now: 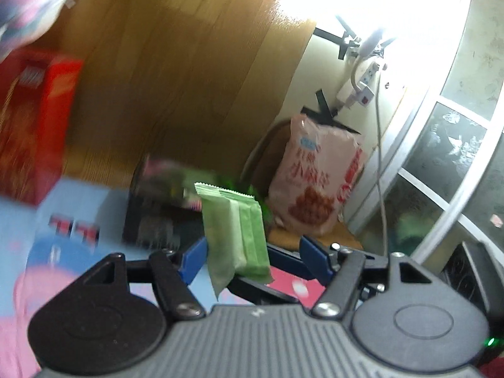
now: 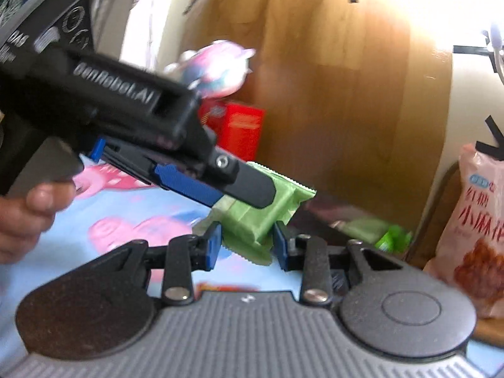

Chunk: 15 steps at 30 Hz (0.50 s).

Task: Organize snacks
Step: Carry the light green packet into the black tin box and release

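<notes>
You are holding the green packet [image 2: 252, 220] aloft over the cloth [image 2: 141, 214], the right gripper [image 2: 247, 245] pinching its lower end; the left gripper [image 1: 252, 253] is gaping, one pad touching. Likely a hand-over: be closing left squarely on the packet before right is letting go
</notes>
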Each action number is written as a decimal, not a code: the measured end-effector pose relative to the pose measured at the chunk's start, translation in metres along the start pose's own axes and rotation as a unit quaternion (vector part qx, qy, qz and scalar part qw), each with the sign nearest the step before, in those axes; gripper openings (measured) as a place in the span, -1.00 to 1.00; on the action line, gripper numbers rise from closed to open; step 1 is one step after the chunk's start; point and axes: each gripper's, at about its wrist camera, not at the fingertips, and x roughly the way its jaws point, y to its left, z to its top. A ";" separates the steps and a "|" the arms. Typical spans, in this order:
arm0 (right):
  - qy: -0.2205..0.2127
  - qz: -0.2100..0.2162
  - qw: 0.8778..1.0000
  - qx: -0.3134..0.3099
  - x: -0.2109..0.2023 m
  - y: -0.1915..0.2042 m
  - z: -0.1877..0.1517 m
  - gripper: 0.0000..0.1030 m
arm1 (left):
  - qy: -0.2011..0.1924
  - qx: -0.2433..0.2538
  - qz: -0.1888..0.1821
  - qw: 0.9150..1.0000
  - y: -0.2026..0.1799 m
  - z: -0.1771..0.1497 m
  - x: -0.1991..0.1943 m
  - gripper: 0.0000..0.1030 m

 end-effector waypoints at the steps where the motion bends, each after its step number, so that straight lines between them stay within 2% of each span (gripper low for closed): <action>1: 0.003 0.000 1.000 0.005 0.006 -0.010 0.006 -0.26 | -0.002 0.004 0.004 1.000 0.000 0.008 0.010 0.27; 6: 0.039 0.008 0.998 0.045 0.059 -0.063 0.029 -0.25 | 0.012 0.006 0.039 0.999 0.016 0.041 0.069 0.31; 10: 0.086 0.025 0.993 0.081 0.108 -0.088 0.026 -0.18 | 0.042 -0.009 0.076 0.996 0.035 0.047 0.109 0.33; 11: 0.092 0.020 0.992 0.089 0.116 -0.092 0.023 -0.16 | 0.044 -0.019 0.080 0.996 0.038 0.046 0.110 0.33; 12: 0.094 0.013 0.991 0.099 0.119 -0.097 0.020 -0.03 | 0.039 -0.026 0.073 0.996 0.040 0.044 0.106 0.33; 15: 0.076 0.018 0.989 0.124 0.097 -0.103 0.013 -0.04 | 0.013 -0.018 0.057 0.998 0.039 0.033 0.076 0.33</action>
